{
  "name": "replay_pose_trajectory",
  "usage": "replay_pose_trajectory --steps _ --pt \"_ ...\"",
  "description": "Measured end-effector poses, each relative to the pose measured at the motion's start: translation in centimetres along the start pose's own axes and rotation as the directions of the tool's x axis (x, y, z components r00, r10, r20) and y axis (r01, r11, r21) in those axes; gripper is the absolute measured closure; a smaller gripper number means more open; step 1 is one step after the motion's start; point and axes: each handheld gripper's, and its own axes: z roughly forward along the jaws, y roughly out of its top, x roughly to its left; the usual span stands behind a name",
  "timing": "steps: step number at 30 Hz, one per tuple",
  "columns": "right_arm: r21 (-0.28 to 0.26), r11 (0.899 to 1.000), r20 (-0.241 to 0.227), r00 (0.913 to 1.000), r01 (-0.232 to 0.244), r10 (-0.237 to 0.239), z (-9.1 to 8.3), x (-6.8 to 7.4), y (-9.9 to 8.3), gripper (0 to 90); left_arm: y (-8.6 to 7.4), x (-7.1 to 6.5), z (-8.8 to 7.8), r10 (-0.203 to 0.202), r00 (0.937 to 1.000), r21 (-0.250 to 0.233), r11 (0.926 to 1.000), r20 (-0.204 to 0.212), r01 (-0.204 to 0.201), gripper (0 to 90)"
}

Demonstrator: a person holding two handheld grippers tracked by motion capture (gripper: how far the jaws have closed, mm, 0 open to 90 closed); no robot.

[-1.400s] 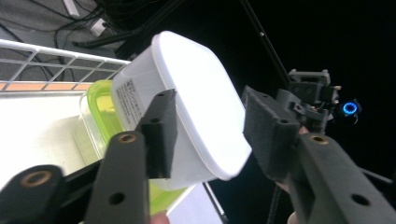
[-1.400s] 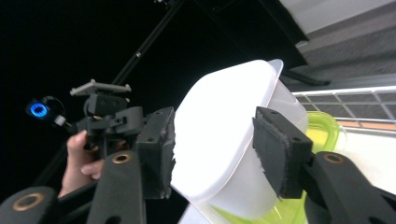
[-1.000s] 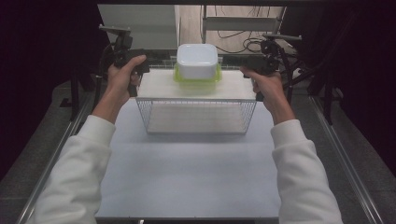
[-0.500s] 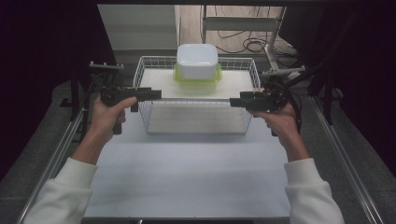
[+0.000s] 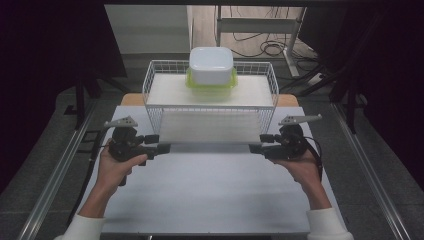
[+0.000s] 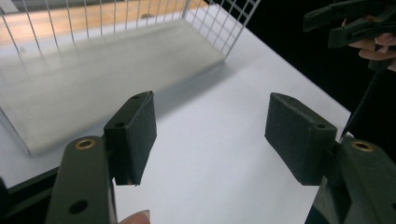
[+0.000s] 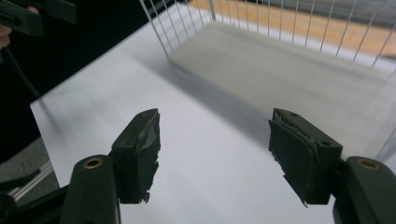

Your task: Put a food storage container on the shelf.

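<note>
A white wire basket (image 5: 210,107) stands at the far middle of the white table (image 5: 210,190). At its far side sits a white tub (image 5: 210,64) on a yellow-green lid (image 5: 192,81). My left gripper (image 5: 162,148) hovers low just in front of the basket's front left corner, pointing right. Its jaws have just been opening and are open, nothing between them (image 6: 210,126). My right gripper (image 5: 255,148) mirrors it at the front right corner, pointing left, open and empty (image 7: 212,140). Each gripper view looks across the table past the basket (image 6: 116,60) (image 7: 289,60) toward the other gripper.
The table's near half lies bare between my forearms. Metal rails (image 5: 55,175) run along both sides of the table. A wooden surface (image 5: 131,99) shows under the basket's far corners. Cables (image 5: 260,47) and a frame stand on the floor beyond.
Both hands have drawn back from the basket's sides toward me and sunk lower. The grippers now point inward in front of the basket's front corners.
</note>
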Motion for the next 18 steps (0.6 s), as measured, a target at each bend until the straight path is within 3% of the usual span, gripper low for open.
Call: replay_pose_trajectory --steps 9,16,18 --pt "0.024 0.999 -0.004 0.9991 -0.042 0.042 1.1 -0.7 -5.2 30.8 -4.3 1.7 1.7 -0.019 0.9991 0.064 0.9977 -0.037 0.021 31.0" --pt "0.043 0.999 0.024 0.9996 -0.017 0.016 2.0 -1.0 -7.1 29.9 -6.5 2.5 2.6 -0.026 0.998 0.076 0.9967 -0.057 0.03 30.1" --pt "0.074 0.997 0.036 0.9992 -0.022 0.019 2.5 -1.3 -7.8 29.7 -7.1 2.7 3.0 -0.024 0.9971 0.096 0.9949 -0.072 0.031 29.4"
